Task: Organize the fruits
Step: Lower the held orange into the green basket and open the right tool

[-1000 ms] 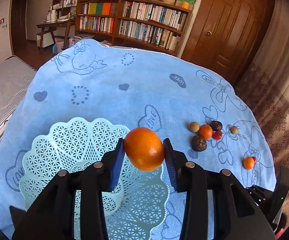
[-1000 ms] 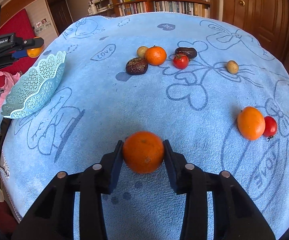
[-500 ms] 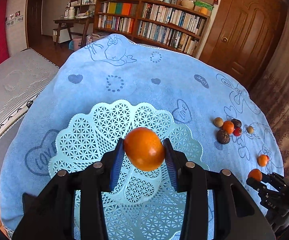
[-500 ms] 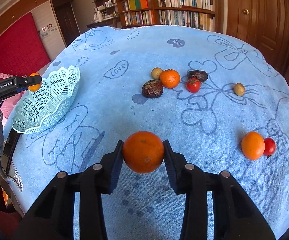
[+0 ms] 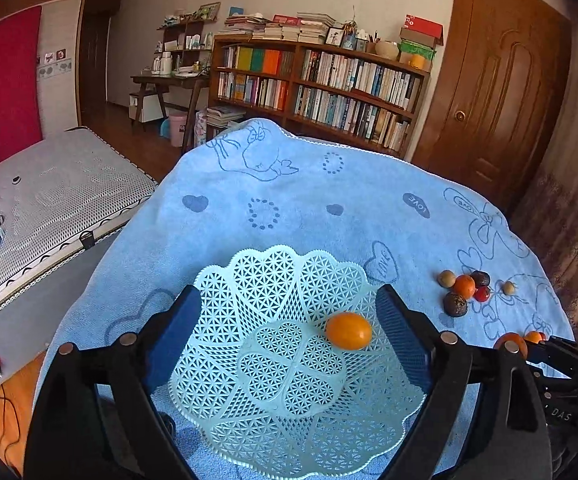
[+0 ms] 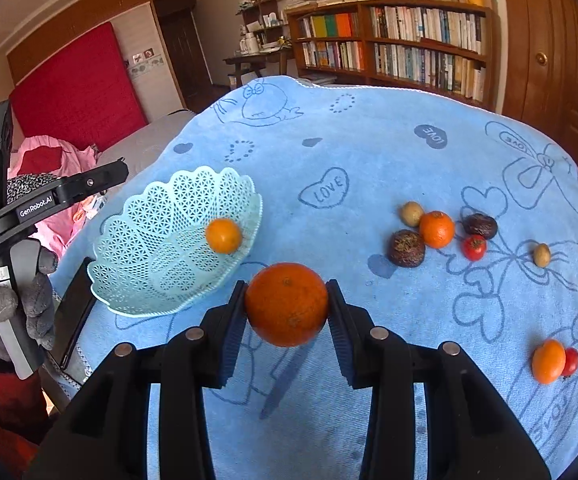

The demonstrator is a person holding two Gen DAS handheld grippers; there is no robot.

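Note:
A pale green lattice basket (image 5: 249,280) (image 6: 137,224) rests on the blue towel at the table's left side. A small orange (image 5: 348,331) (image 6: 223,235) lies inside it against the right wall. My left gripper (image 5: 289,332) hangs open above the basket, with nothing between its fingers. My right gripper (image 6: 287,310) is shut on a larger orange (image 6: 287,304), held above the towel just right of the basket. A cluster of fruit (image 6: 437,230) (image 5: 465,286) lies further right: an orange, a tomato, two dark fruits and small brown ones.
Another orange with a small tomato (image 6: 549,361) sits near the towel's right front edge. A lone small brown fruit (image 6: 542,255) lies right of the cluster. A mattress (image 5: 49,192) stands left of the table, and a bookshelf (image 5: 321,88) and a door stand behind it.
My left gripper opened and let the small orange drop into the basket. My right gripper carried its orange leftward, closer to the basket.

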